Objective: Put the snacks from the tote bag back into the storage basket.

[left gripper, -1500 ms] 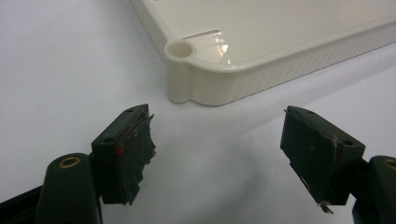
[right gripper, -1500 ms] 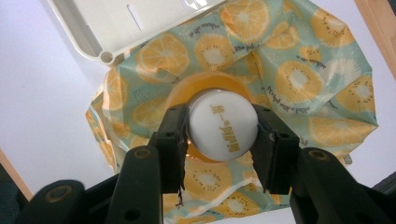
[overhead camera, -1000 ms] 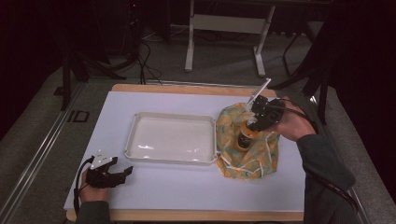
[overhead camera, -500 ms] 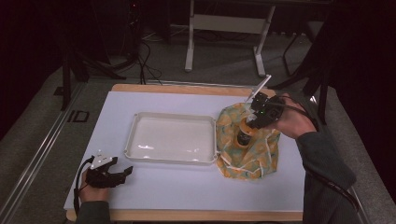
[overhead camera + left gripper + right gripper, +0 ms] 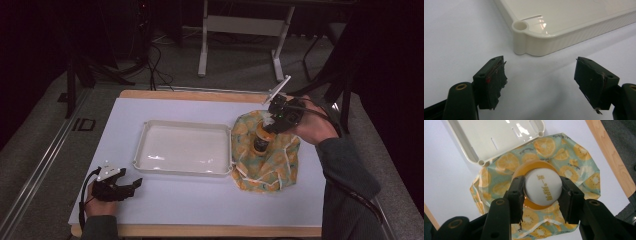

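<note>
Glossy plastic tray (image 5: 182,148), crinkly printed bag (image 5: 571,162), perhaps plastic film; matt table (image 5: 200,200).

White-topped table with light wooden edge (image 5: 200,231) sits on grey carpeted floor (image 5: 45,150). Behind it, a white metal-framed stand with two legs (image 5: 240,30), base feet resting on the floor. Black cables (image 5: 150,65) trail across the carpet at rear left. A metal floor rail (image 5: 40,170) runs along the left side. Room dark; back and right edges unreadable.
</note>
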`<state>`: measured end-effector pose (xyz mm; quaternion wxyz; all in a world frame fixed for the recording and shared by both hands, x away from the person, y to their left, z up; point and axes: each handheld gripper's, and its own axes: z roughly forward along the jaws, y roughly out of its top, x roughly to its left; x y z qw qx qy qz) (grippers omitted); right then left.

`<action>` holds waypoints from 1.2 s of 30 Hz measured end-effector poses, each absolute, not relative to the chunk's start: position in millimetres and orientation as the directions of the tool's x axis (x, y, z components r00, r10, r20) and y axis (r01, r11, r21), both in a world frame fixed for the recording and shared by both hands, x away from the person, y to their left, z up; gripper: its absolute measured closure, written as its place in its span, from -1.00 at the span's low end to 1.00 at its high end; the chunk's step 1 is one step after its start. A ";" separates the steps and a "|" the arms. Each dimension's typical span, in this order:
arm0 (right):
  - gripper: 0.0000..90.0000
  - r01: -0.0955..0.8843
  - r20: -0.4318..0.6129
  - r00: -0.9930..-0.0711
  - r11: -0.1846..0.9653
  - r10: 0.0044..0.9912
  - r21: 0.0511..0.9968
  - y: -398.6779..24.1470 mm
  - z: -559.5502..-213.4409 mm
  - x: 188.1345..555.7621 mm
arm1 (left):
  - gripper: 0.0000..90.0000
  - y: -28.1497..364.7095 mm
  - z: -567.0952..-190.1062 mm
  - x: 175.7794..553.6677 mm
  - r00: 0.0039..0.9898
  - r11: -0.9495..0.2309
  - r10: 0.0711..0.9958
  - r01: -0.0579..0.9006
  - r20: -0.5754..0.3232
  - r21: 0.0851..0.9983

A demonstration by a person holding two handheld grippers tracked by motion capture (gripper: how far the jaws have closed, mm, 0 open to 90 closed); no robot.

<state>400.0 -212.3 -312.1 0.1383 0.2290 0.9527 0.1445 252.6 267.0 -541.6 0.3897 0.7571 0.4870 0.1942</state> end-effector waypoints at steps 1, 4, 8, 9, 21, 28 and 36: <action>0.31 0.395 -0.199 -0.856 0.852 0.477 0.343 -212.4 -311.5 400.3 | -0.44 266.9 -541.7 252.7 0.450 -0.220 0.889 0.587 -0.087 0.779; 0.31 0.396 -0.203 -0.853 0.850 0.481 0.348 -212.6 -309.3 400.5 | -0.44 267.0 -541.6 252.6 0.451 -0.222 0.888 0.586 -0.087 0.779; 0.31 0.394 -0.209 -0.849 0.846 0.485 0.358 -211.9 -305.8 400.3 | -0.44 266.9 -541.6 252.6 0.450 -0.221 0.889 0.586 -0.086 0.780; 0.31 0.394 -0.211 -0.849 0.846 0.485 0.359 -211.4 -305.2 400.1 | -0.44 266.9 -541.7 252.7 0.450 -0.220 0.889 0.586 -0.087 0.780; 0.31 0.370 -0.231 -0.851 0.850 0.472 0.374 -204.1 -303.5 400.3 | -0.44 267.1 -541.4 252.4 0.451 -0.221 0.888 0.584 -0.086 0.781; 0.31 0.354 -0.238 -0.856 0.855 0.460 0.379 -198.8 -300.9 399.6 | -0.44 267.1 -541.5 252.5 0.452 -0.222 0.888 0.586 -0.087 0.780; 0.31 0.342 -0.246 -0.855 0.853 0.457 0.395 -195.5 -298.5 399.2 | -0.44 267.1 -541.6 252.7 0.453 -0.221 0.887 0.586 -0.088 0.780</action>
